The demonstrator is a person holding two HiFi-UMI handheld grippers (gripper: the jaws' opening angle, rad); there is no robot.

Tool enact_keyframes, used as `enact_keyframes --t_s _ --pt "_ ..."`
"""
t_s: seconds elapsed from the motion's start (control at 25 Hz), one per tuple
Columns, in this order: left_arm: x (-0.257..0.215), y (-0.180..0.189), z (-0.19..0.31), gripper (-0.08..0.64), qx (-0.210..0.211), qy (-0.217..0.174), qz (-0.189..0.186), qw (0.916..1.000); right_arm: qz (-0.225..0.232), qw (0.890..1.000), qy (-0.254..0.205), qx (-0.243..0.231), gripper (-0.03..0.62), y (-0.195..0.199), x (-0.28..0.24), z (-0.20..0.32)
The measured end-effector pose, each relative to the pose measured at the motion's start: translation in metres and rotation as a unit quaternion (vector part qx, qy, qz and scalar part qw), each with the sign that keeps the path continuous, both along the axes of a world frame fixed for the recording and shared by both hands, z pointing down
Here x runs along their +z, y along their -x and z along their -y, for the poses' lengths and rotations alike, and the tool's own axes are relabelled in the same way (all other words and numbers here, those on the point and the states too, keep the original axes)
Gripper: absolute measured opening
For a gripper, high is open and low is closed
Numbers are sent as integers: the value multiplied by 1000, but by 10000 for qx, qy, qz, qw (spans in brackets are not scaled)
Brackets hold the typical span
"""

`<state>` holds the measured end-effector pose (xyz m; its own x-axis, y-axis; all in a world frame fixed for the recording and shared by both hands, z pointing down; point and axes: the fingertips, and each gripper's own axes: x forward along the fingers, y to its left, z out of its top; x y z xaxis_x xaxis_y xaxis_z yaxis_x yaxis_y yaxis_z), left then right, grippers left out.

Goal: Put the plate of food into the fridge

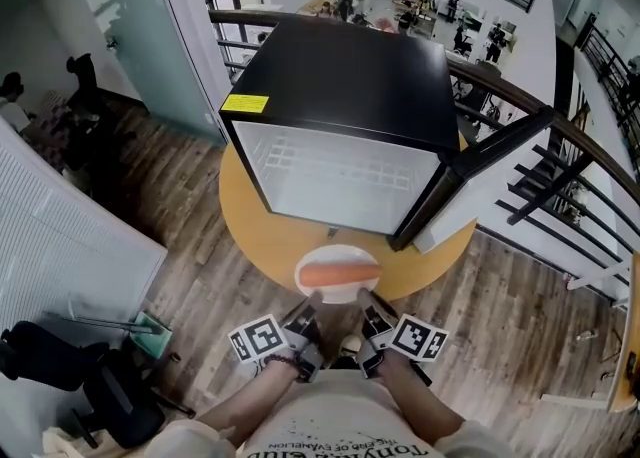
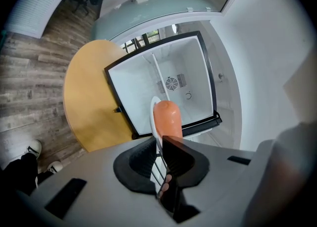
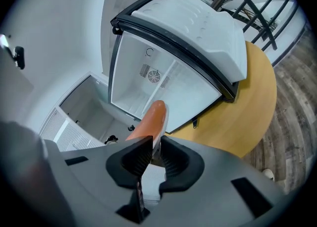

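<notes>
Above the table's (image 1: 260, 236) near edge, short of the open fridge (image 1: 340, 76): carrying the plate (image 1: 338, 295) of sausage (image 1: 340, 274), pinched at its near rim by left gripper (image 1: 311, 300) and right gripper (image 1: 368, 302), jaws clamped on it. Next, probably: push forward level onto the shelf (image 1: 310, 161), clear of the door (image 1: 470, 176).

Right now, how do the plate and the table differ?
The plate is white and small; the table is yellow and far wider. The plate carries orange food and is clamped by the left tool and right tool; the table bears the open fridge. Both look round.
</notes>
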<state>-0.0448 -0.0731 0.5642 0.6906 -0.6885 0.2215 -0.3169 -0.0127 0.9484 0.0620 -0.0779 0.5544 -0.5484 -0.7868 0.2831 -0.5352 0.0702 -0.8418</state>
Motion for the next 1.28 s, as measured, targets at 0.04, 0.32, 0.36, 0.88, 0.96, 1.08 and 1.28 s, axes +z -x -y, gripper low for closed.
enact_keyframes --t_s 0.04,0.32,0.36,0.88,0.96,1.08,1.28 --pt "-1 2 4 49 40 -51 95 9999 -3 10000 -12 20 67 0 -1 4" --pt "-15 1 36 49 67 -101 -21 9999 -10 9999 -109 127 66 0 -16 34" --pt "-18 0 40 49 69 -85 -61 9999 -4 9998 -133 143 66 0 -19 38" --pt "-59 -2 113 48 89 -517 -81 9986 146 9979 -501 381 63 -4 -57 105" --pt "-61 -3 122 48 82 -494 -137 9986 139 9977 -517 413 63 -4 -60 114" --pt "-63 -4 134 48 90 -462 -185 9987 135 9975 -511 459 63 -5 -62 126" --pt "-64 -5 155 48 133 -488 -139 9986 104 9973 -496 531 63 -7 -63 145"
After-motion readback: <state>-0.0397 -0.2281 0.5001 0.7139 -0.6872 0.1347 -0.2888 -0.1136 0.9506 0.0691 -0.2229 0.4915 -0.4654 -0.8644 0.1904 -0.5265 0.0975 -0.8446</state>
